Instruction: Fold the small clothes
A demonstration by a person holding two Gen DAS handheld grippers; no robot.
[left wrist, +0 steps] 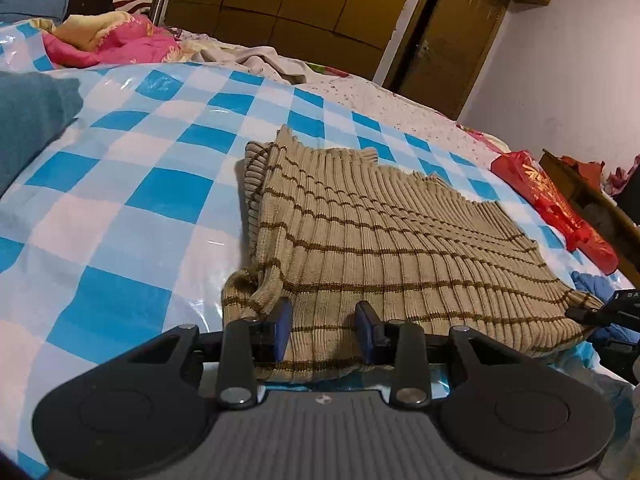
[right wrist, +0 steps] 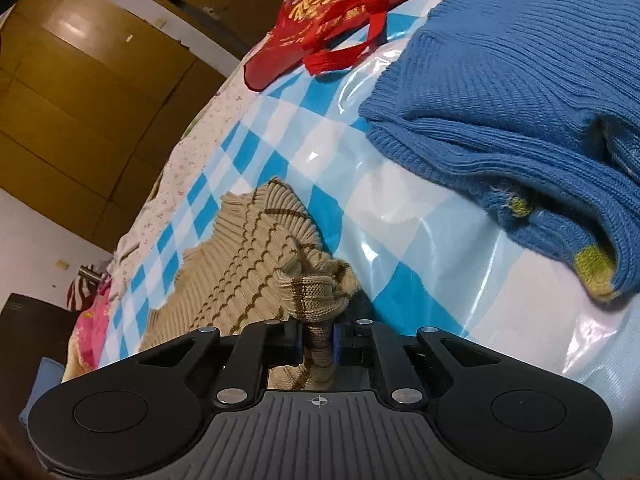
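Observation:
A beige ribbed sweater with brown stripes (left wrist: 380,248) lies partly folded on the blue-and-white checked sheet (left wrist: 132,184). My left gripper (left wrist: 325,320) is open, its blue pads either side of the sweater's near hem, just over it. My right gripper (right wrist: 318,340) is shut on a bunched corner of the same beige sweater (right wrist: 240,256), with cloth squeezed between the pads. The right gripper's tip also shows at the right edge of the left wrist view (left wrist: 600,312), at the sweater's near right corner.
A blue knit sweater (right wrist: 520,80) lies close to the right of the right gripper. A red bag (left wrist: 560,212) (right wrist: 340,12) sits at the far right bed edge. A teal garment (left wrist: 32,120) lies left; pink bedding (left wrist: 108,44) and wardrobes (left wrist: 300,4) lie behind.

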